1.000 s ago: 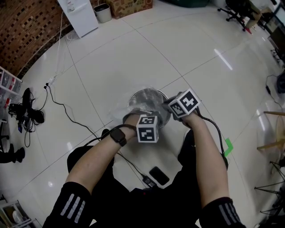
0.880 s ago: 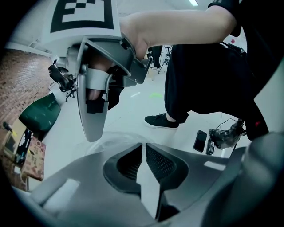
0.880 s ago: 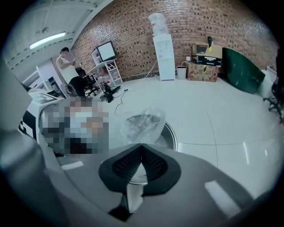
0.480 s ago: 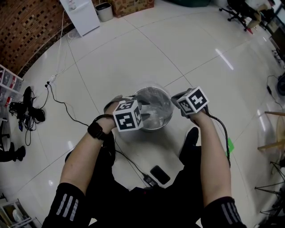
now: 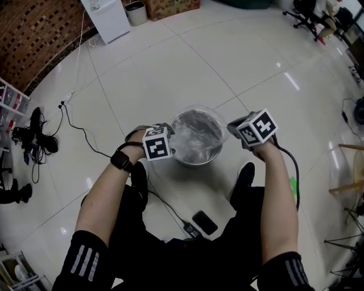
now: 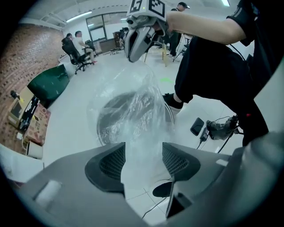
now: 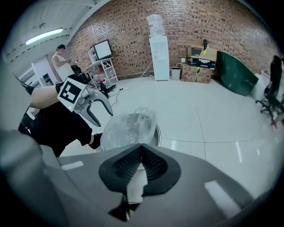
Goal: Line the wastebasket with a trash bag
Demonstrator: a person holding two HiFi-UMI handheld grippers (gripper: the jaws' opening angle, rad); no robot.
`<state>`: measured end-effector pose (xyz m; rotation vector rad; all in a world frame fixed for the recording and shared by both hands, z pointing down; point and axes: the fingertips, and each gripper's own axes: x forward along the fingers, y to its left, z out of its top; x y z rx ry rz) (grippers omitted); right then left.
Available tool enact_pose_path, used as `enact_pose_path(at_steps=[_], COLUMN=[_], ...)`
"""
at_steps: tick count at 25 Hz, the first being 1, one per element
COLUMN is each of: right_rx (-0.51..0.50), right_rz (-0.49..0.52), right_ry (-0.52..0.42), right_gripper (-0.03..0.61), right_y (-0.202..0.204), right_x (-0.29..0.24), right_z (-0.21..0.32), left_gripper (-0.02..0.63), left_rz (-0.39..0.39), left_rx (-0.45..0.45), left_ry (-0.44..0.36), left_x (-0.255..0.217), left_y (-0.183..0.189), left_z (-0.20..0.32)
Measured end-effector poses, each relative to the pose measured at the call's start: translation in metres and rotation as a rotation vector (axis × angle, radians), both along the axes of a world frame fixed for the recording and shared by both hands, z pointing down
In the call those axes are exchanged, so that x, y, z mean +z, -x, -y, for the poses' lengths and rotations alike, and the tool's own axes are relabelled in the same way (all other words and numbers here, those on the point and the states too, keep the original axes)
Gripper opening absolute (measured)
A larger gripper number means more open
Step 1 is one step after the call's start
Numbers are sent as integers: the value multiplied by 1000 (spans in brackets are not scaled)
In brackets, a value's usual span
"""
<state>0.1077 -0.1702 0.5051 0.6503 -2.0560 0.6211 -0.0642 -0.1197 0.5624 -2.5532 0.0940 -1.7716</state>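
A round metal wastebasket (image 5: 196,149) stands on the white tile floor with a clear trash bag (image 5: 193,132) crumpled loosely over its mouth. My left gripper (image 5: 168,136) is at the basket's left rim. Its jaws have just been opening and stand wide in the left gripper view, with bag film (image 6: 133,111) hanging between the pads (image 6: 113,162) but not pinched. My right gripper (image 5: 238,129) is at the basket's right side, shut on the bag's edge (image 7: 133,126), which stretches up from the basket to its jaws (image 6: 138,37).
A phone (image 5: 203,223) and a charger with cable (image 5: 189,230) lie on the floor by my legs. My shoe (image 5: 245,175) is beside the basket. A white water dispenser (image 5: 107,20), a small bin (image 5: 135,14) and boxes stand by the brick wall. People sit far off.
My left gripper let go of the bag, opened and swung from the basket's near rim out to its left side. The right gripper drifted slightly right and up, still pinching the bag.
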Motion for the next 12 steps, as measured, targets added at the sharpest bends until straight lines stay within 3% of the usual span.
enact_pose_path(at_steps=[2, 8, 12], right_rx=[-11, -40, -58], right_rz=[-1, -13, -14], right_ry=[11, 24, 32], right_gripper=[8, 8, 8], right_y=[1, 7, 12], right_x=[1, 2, 4], right_z=[-3, -7, -11], left_gripper=[251, 92, 37], left_rz=[7, 39, 66], left_rx=[7, 25, -5], left_ry=[21, -9, -23], left_x=[12, 32, 42], left_y=[-4, -18, -30], left_z=[-5, -4, 3])
